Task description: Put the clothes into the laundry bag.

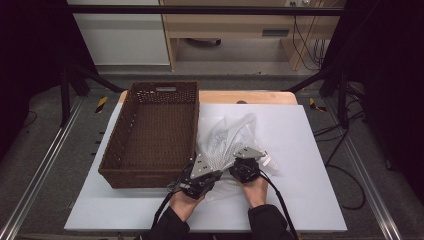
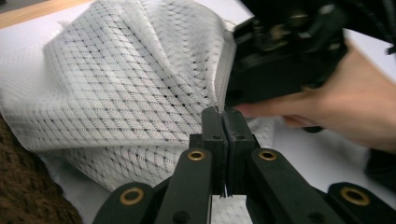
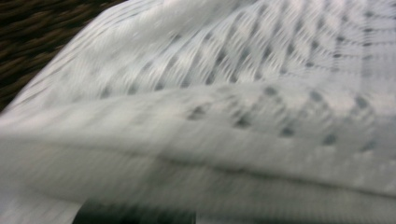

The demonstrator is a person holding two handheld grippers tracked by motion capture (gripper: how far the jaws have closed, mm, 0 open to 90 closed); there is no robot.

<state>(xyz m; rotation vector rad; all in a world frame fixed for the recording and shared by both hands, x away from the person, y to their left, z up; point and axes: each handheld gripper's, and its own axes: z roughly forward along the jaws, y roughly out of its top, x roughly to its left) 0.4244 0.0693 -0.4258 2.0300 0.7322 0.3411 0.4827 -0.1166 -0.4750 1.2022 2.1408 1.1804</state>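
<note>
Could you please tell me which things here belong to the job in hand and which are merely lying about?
In the job: white mesh bag, left gripper shut on its edge, right gripper, wicker basket.
Lying about: cables on the floor, wooden shelf unit.

one mesh bag (image 1: pixel 227 137) (white), one basket (image 1: pixel 150 172)

Both grippers — white mesh bag (image 1: pixel 227 137)

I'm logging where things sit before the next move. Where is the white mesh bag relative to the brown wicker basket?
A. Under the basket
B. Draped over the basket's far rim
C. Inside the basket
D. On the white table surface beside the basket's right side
D: in the high view the white mesh bag lies on the table just right of the wicker basket, with the left gripper and right gripper at its near edge.
</note>
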